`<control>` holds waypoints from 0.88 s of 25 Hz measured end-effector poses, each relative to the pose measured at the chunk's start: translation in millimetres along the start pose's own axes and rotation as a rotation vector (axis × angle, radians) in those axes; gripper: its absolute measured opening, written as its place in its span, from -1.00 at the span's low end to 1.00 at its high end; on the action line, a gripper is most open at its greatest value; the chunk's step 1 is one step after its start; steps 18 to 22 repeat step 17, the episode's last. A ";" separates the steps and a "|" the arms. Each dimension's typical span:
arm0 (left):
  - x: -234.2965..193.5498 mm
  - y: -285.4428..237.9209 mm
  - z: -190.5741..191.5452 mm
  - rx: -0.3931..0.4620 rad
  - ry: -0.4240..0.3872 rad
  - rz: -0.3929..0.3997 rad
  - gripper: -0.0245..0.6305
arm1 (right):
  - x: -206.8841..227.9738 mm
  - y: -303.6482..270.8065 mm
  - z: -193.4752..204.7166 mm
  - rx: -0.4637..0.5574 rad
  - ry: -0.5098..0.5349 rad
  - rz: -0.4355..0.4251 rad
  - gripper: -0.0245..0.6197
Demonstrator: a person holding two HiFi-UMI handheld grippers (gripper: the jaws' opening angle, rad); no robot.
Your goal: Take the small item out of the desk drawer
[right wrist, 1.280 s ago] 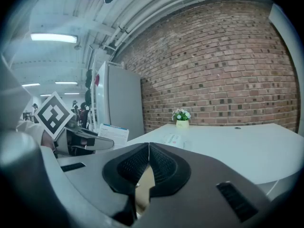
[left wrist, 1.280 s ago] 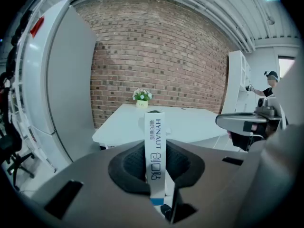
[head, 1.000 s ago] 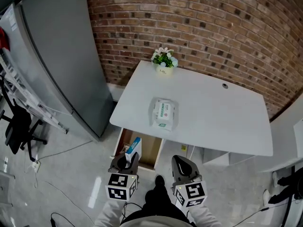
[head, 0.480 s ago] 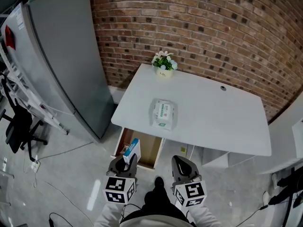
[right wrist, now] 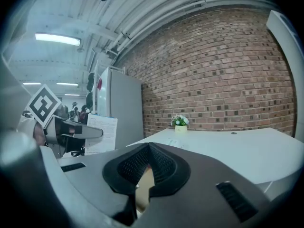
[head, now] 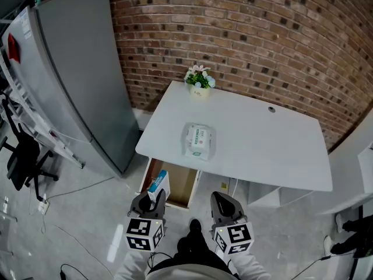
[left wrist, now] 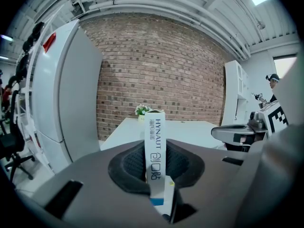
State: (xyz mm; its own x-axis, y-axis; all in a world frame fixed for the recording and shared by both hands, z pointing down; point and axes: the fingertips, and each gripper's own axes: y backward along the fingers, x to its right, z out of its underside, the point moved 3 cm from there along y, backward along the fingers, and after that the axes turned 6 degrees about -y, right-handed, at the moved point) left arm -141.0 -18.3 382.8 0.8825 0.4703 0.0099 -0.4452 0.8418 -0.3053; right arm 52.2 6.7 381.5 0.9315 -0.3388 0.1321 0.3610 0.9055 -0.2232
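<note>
At the far left I see a black chair (head: 20,162), and next to it a tall grey cabinet (head: 76,80) against the brick wall (head: 245,34). Under the front left edge of the white surface (head: 268,150) the wooden drawer (head: 179,182) is pulled open. My left gripper (head: 149,204) is just in front of it. Its fingers (left wrist: 127,165) are clenched on the small box (left wrist: 155,141), one on each side. The box is white with a blue end and stands upright, sticking up past the fingertips. From above, the box shows over the near left corner of the open drawer, held in the air by the gripper.

On the surface, near the front, lies a white and green soft pack (head: 198,142). At the back edge, by the wall, stands a little pot of flowers (head: 199,80).

To the right of the drawer is my right gripper (head: 225,207), near the left one but not touching it. Its fingers (right wrist: 127,167) are pressed together at the tips with nothing between them. It points at the front of the surface.
</note>
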 end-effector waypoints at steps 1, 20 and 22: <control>0.1 0.5 -1.5 0.003 0.000 -0.001 -0.70 | 0.3 0.6 0.2 -0.002 -0.001 0.001 -0.84; -5.6 -1.0 0.9 0.011 0.010 -0.007 -0.70 | -2.8 -5.8 5.3 -0.017 -0.007 -0.021 -0.84; -5.6 -1.0 0.9 0.011 0.010 -0.007 -0.70 | -2.8 -5.8 5.3 -0.017 -0.007 -0.021 -0.84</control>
